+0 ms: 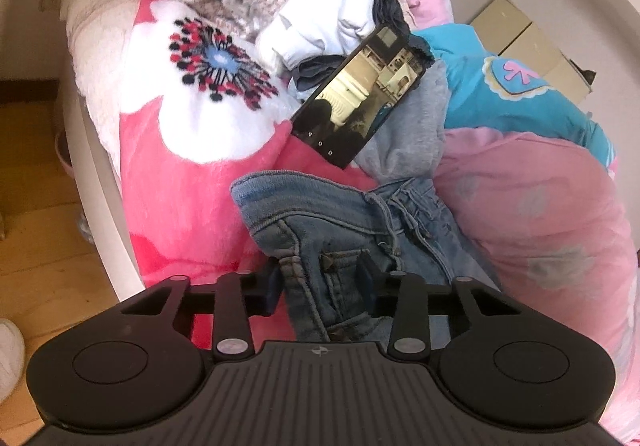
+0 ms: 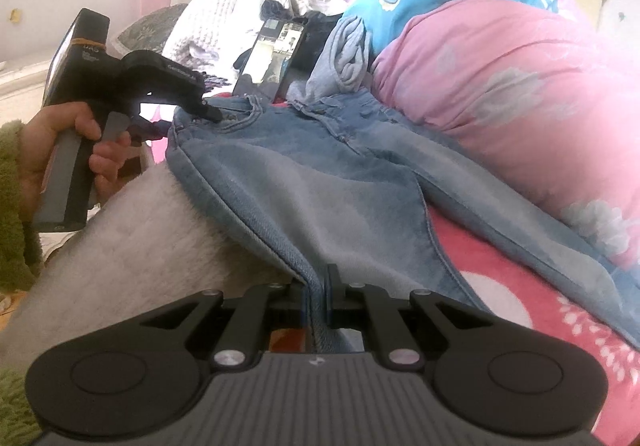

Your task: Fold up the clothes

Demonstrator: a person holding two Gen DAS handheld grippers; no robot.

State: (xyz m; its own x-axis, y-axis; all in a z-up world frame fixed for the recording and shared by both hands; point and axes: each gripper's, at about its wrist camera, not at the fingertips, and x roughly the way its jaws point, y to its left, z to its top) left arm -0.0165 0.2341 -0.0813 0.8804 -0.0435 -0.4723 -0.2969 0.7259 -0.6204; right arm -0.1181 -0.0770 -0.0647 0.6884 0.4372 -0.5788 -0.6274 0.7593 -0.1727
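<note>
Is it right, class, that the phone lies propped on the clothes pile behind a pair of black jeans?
Not quite. The phone is propped on the clothes pile, but the jeans in front of it are light blue denim, not black. The left wrist view shows this clearly.

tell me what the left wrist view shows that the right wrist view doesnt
Only the left wrist view: the wooden floor and the flower print on the blanket. Only the right wrist view: the person's hand holding the left hand-held gripper at the jeans' waistband, and the right hand-held gripper shut on a jeans edge. Both: jeans, phone, pink quilt.
</note>
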